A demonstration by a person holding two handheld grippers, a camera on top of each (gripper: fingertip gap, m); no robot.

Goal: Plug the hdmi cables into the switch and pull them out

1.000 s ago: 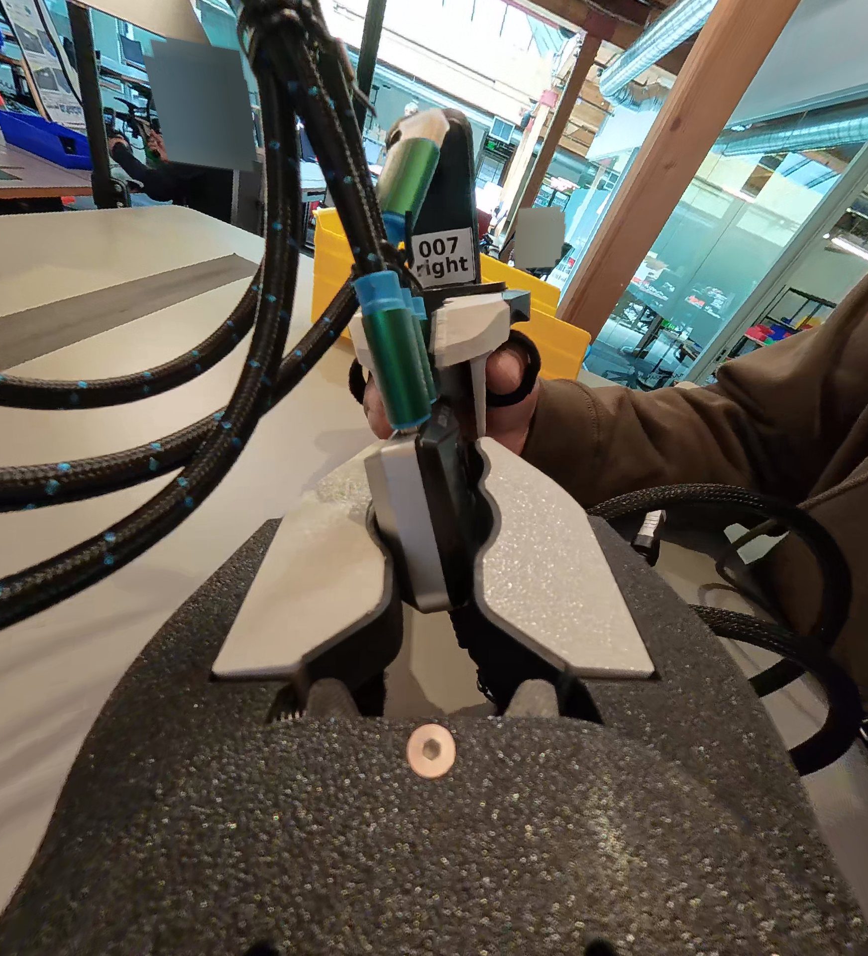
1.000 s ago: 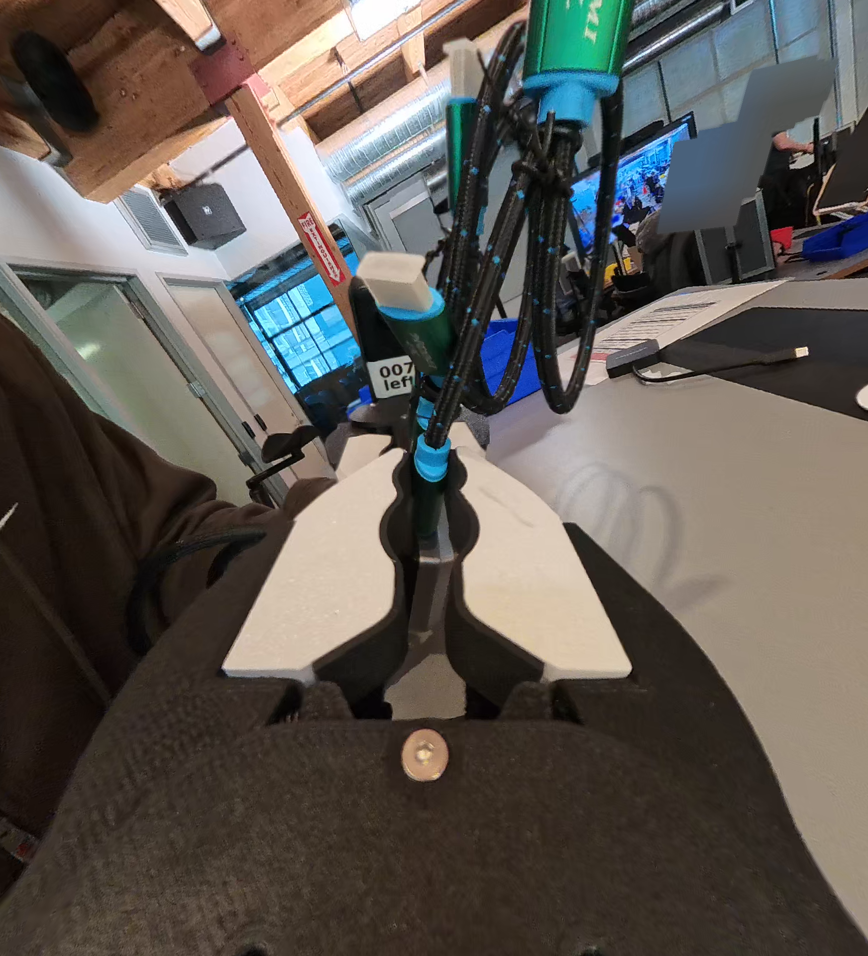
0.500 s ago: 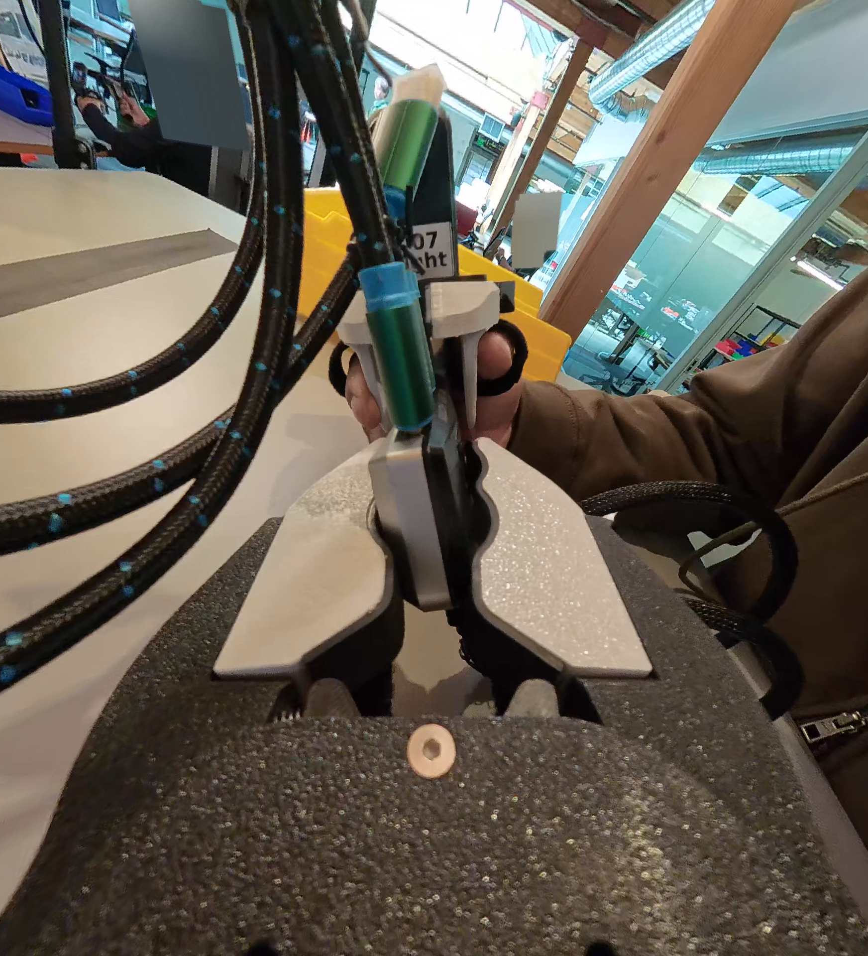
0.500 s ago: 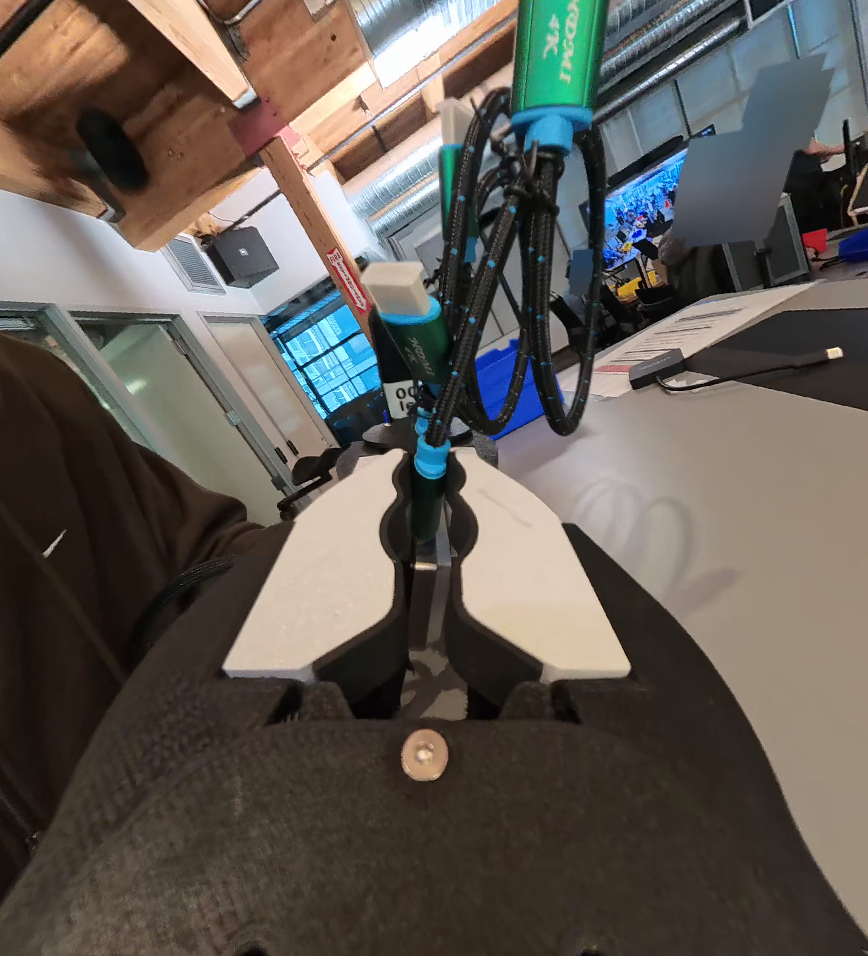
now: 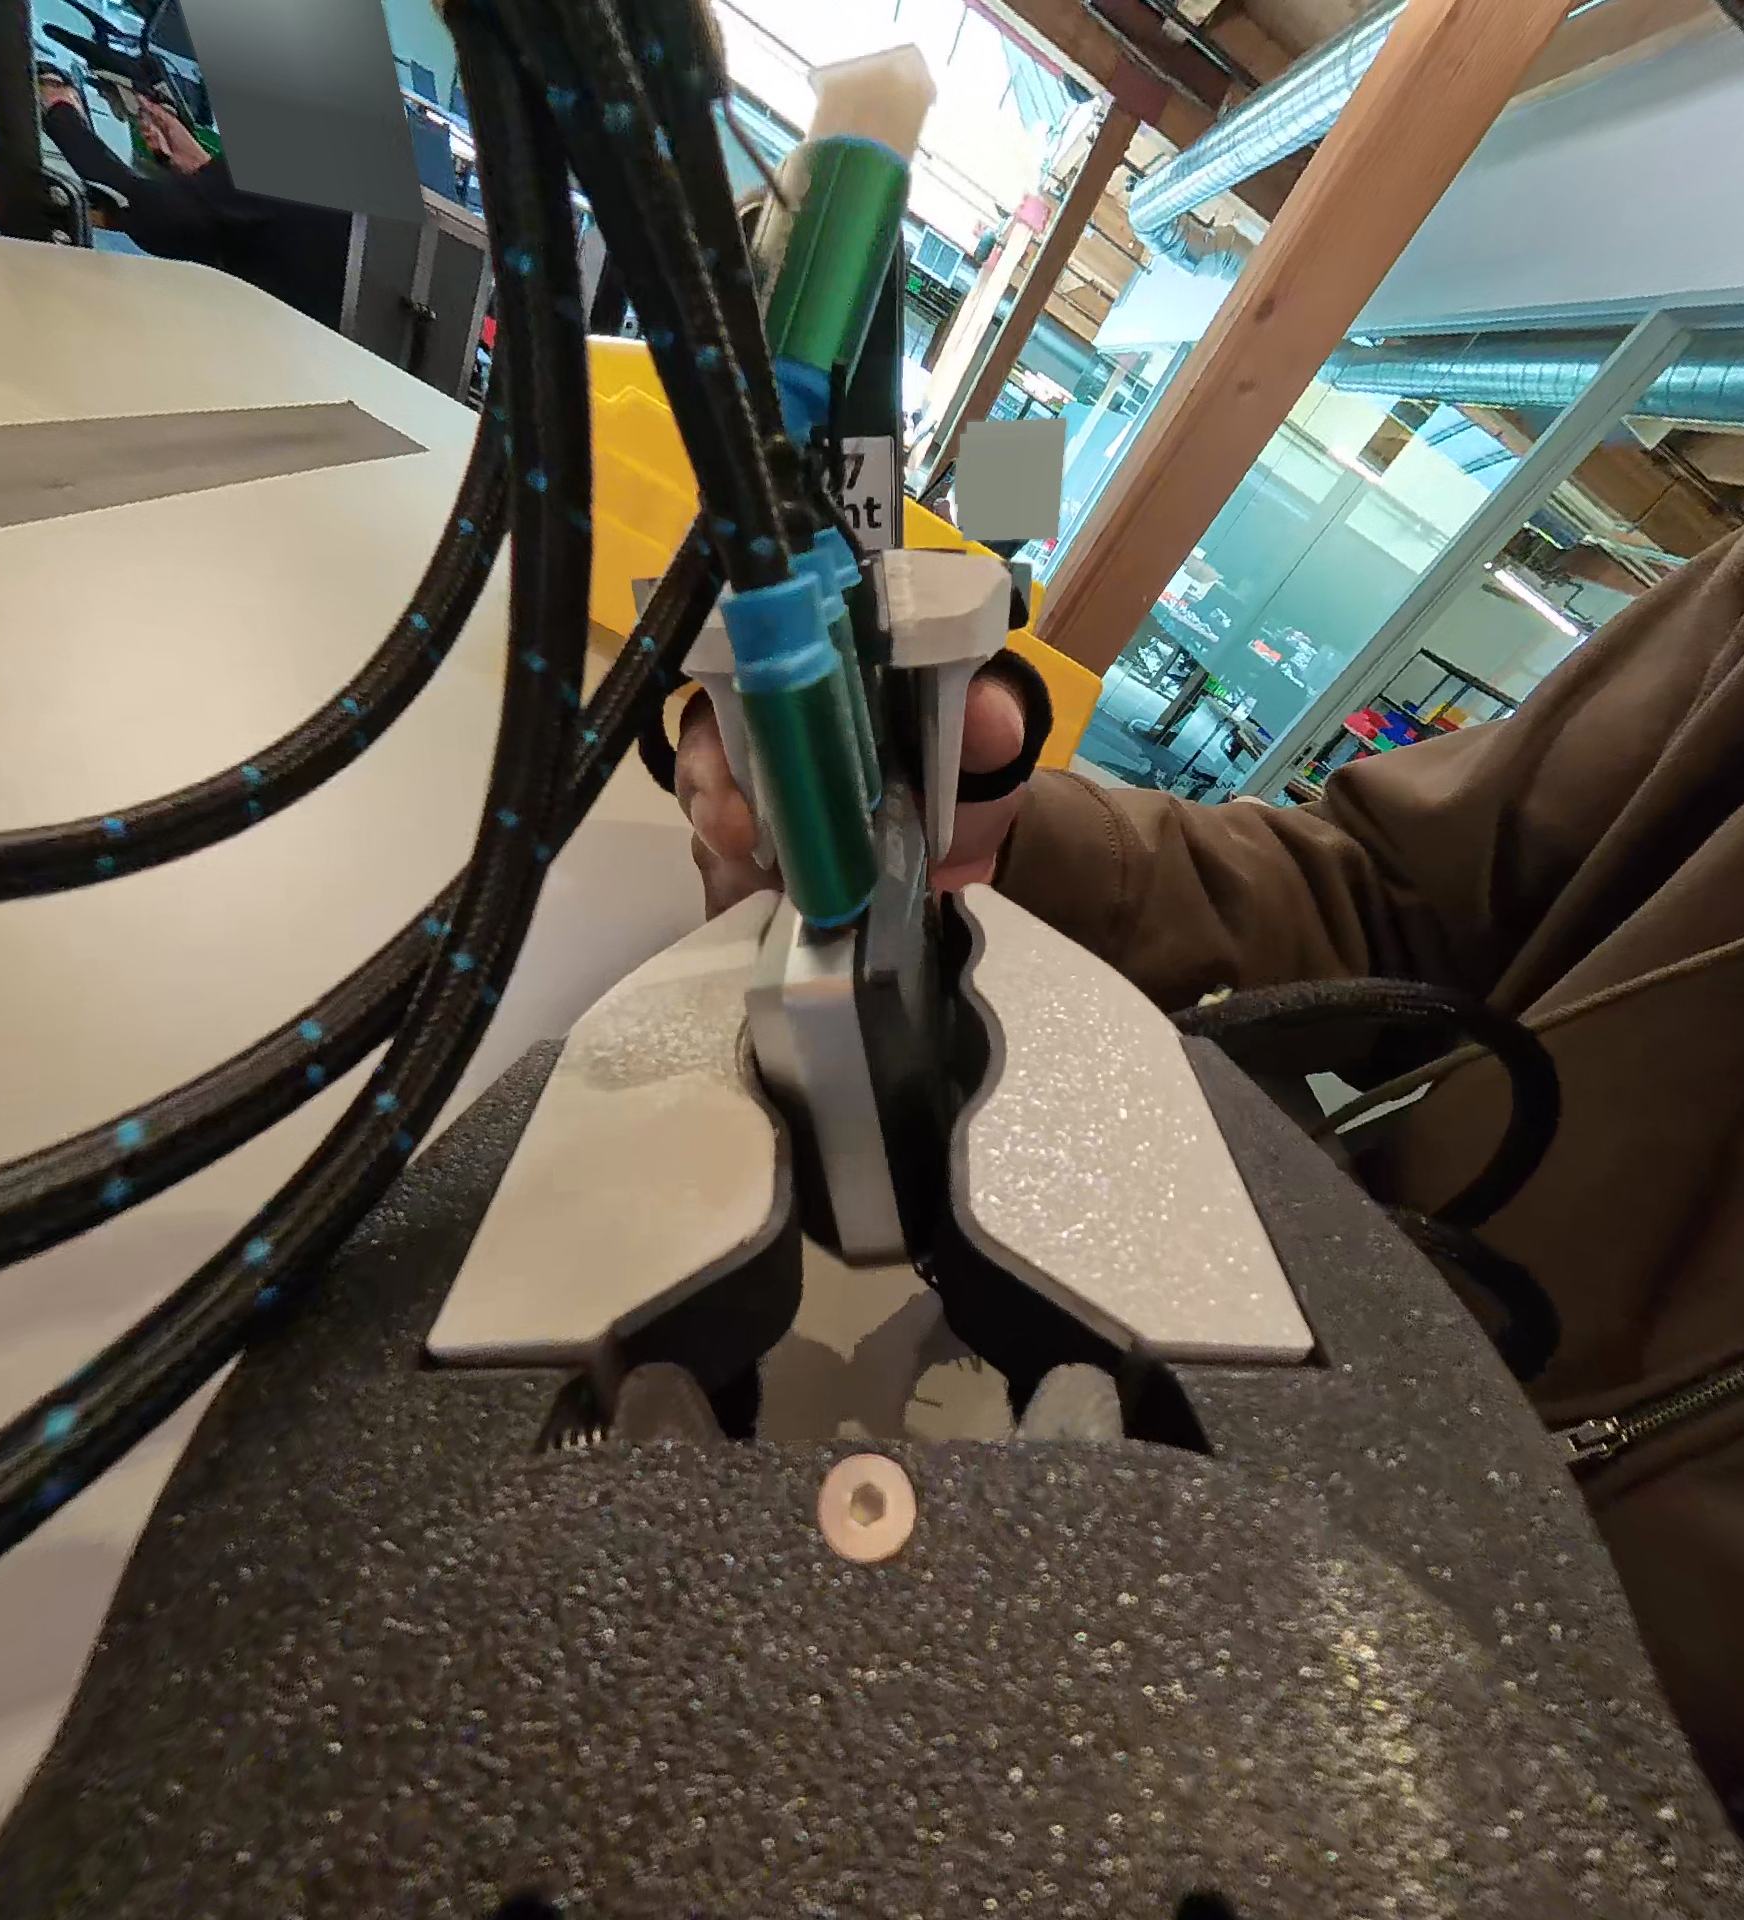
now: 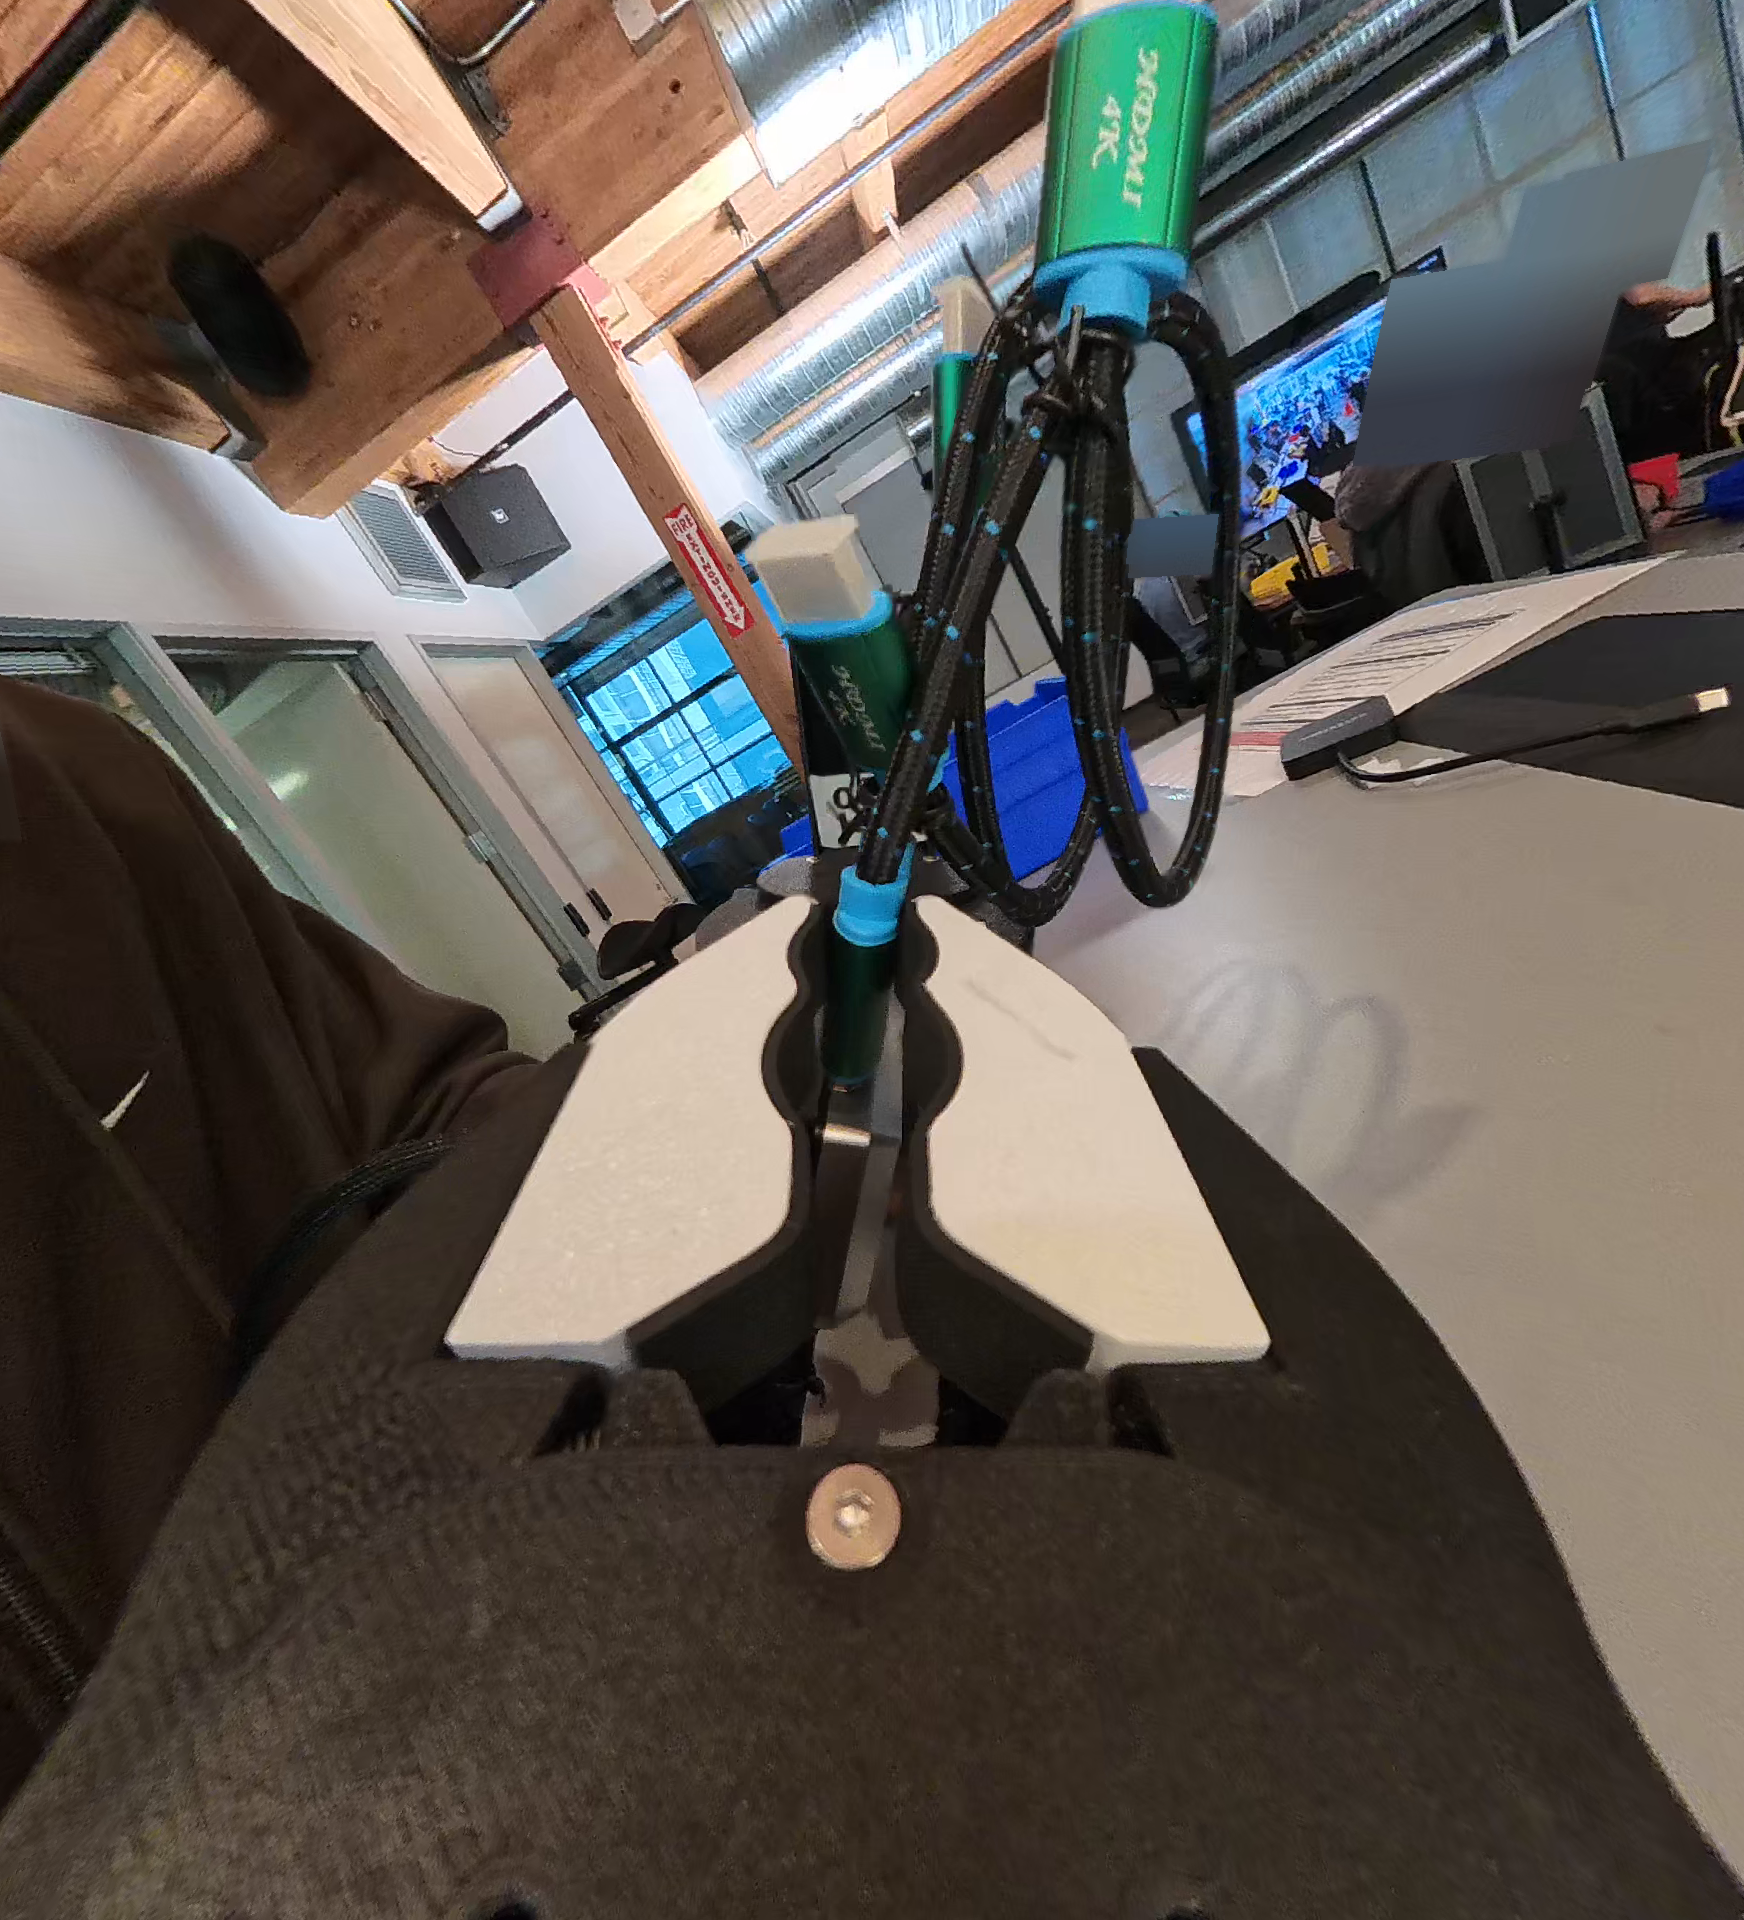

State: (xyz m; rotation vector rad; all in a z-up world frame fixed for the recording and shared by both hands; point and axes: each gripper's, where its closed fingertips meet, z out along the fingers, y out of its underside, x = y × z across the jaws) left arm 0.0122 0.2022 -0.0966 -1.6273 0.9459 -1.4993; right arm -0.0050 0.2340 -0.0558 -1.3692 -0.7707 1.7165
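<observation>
1. The cable bundle (image 6: 1086, 623) hangs in the air between the two claws, over the grey tabletop (image 6: 1470, 1143) towards the edge nearest the person's brown sleeve (image 5: 1263, 883), and throws its shadow on that surface.
2. The handling looks easy: braided black leads, probably light and floppy, so the loops (image 6: 1159, 831) would sway. The green plug shells look rigid and smooth, the surest place to grip, though possibly slick.
3. The left gripper (image 5: 847, 1039) is narrowed but not fully together, pinching the grey end of a capped connector (image 5: 806, 790). A dark part sits beside it, and what it is cannot be told.
4. The right gripper (image 6: 863, 966) is nearly closed, its pads pressing edge-on against a second green connector (image 6: 857, 997) just below its blue collar.
5. A yellow bin (image 5: 639, 468) stands on the tabletop behind.
</observation>
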